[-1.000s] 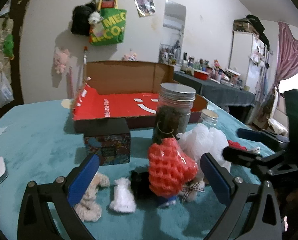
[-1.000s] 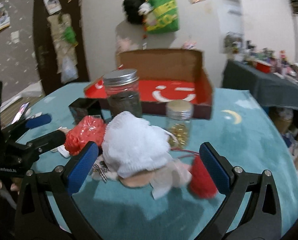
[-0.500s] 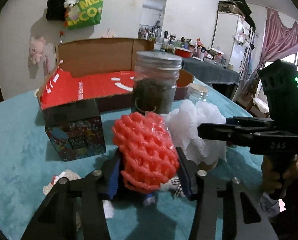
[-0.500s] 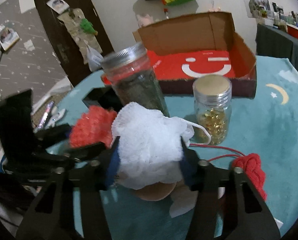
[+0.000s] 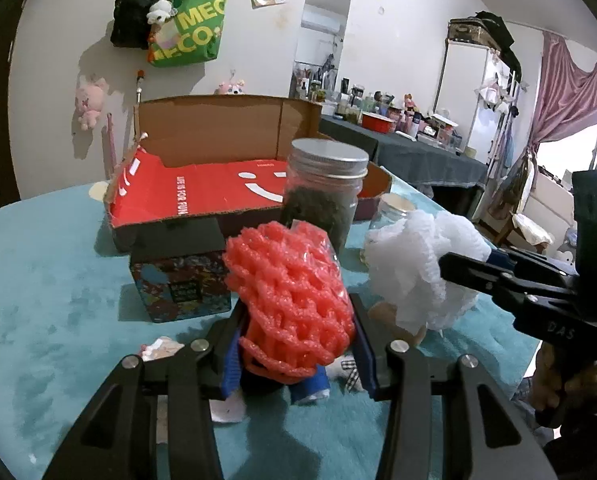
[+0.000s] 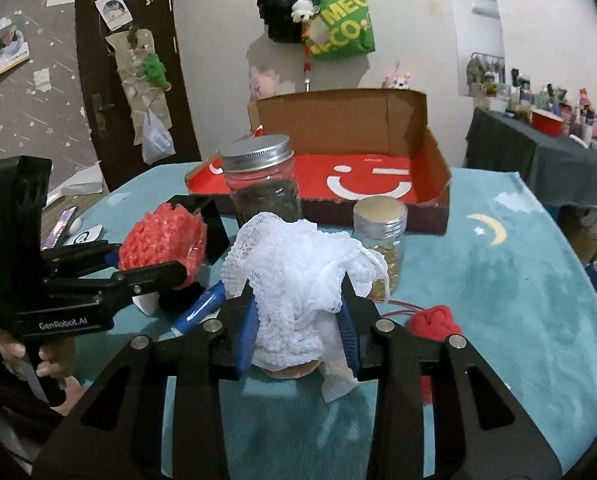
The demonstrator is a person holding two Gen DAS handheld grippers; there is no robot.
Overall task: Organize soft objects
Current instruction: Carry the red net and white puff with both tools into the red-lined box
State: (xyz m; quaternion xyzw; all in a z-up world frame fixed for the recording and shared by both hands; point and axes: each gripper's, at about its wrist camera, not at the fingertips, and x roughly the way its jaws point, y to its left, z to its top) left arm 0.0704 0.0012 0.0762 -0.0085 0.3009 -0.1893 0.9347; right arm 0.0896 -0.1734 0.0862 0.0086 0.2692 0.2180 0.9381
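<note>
Left gripper clamps red foam net; right gripper pinches white mesh puff. Risk: squashy loads slip; tall jar just ahead, easily toppled en route to box.

Red foam net and white mesh pouf, both claw-clamped.

Two jars, one red net ball, one white net ball, one cardboard box, two grippers
</note>
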